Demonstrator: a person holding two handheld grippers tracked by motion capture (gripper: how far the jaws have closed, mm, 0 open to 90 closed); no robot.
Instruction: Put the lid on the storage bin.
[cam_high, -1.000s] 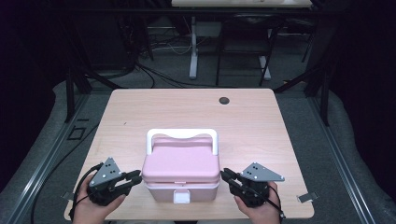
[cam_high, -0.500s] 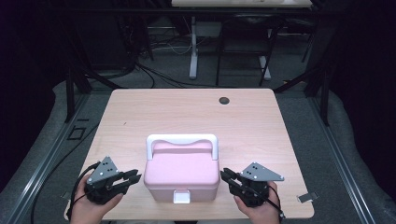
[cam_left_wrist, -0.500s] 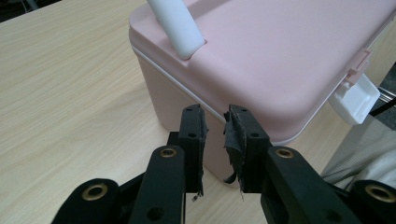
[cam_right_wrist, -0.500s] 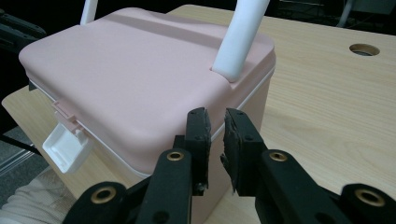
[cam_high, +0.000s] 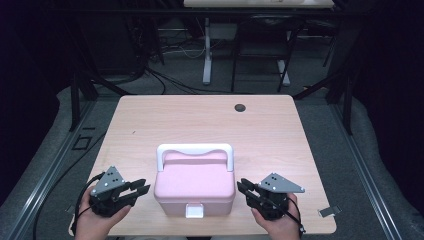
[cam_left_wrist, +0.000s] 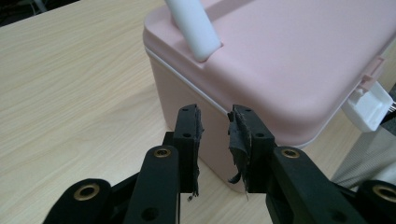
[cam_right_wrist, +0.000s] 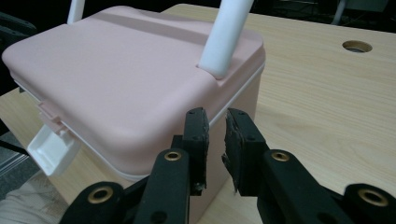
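At the near edge of a wooden table (cam_high: 150, 120), a pink box (cam_high: 195, 182) with a white handle (cam_high: 195, 149) sits between the left gripper (cam_high: 141, 188), whose empty jaws have just been opening slightly, and the right gripper (cam_high: 243, 187), its jaws narrowly apart, neither touching it.

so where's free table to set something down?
Most of the table is bare: the far half between the pink box and the grommet hole, plus both side strips. The near edge is crowded: left gripper and right gripper flank the box, close to its sides.
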